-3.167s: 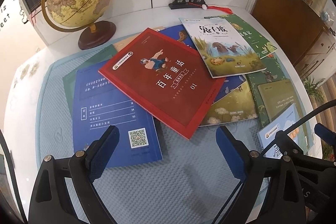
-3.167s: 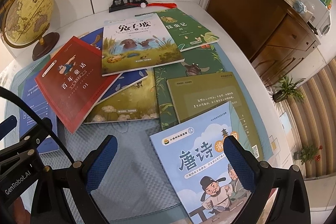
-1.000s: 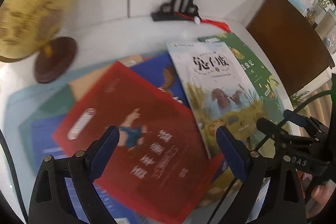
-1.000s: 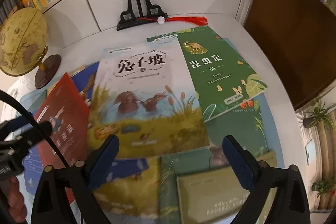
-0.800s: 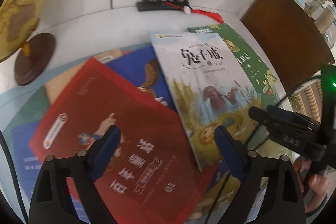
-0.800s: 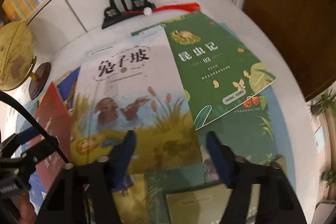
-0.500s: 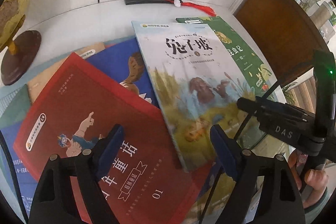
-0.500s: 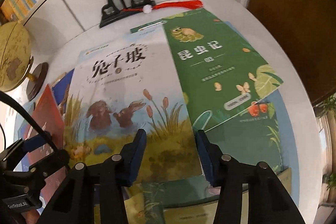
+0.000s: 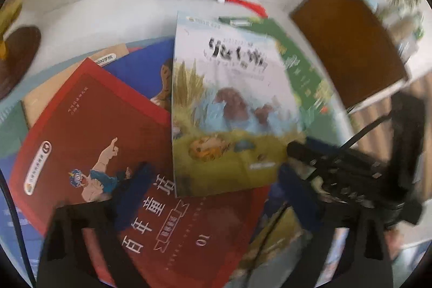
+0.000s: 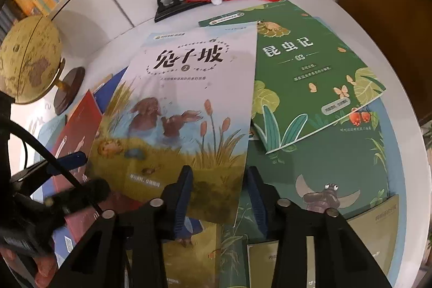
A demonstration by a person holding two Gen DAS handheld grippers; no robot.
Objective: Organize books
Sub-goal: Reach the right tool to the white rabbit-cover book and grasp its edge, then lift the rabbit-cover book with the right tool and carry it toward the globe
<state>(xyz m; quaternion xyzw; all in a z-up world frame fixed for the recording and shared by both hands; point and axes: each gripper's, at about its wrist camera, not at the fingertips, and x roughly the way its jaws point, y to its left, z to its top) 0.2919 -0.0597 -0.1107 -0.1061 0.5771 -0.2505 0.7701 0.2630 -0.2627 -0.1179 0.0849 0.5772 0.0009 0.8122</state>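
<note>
**Right gripper at rabbit book corner**

The right gripper (image 10: 220, 196) has its fingers narrowed around the near corner of the rabbit book (image 10: 186, 99), which overlaps the red book (image 9: 108, 147) and green book (image 10: 310, 77). Whether they grip it cannot be told. The left gripper (image 9: 216, 201) hovers, fingers spread.

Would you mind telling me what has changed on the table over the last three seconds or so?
Both grippers moved forward over the books. The right gripper narrowed from wide open and now straddles the near corner of the rabbit book, which looks lifted and tilted; whether it is clamped is unclear. The left gripper remains open above the red book. The green insect book and globe have not moved.
</note>
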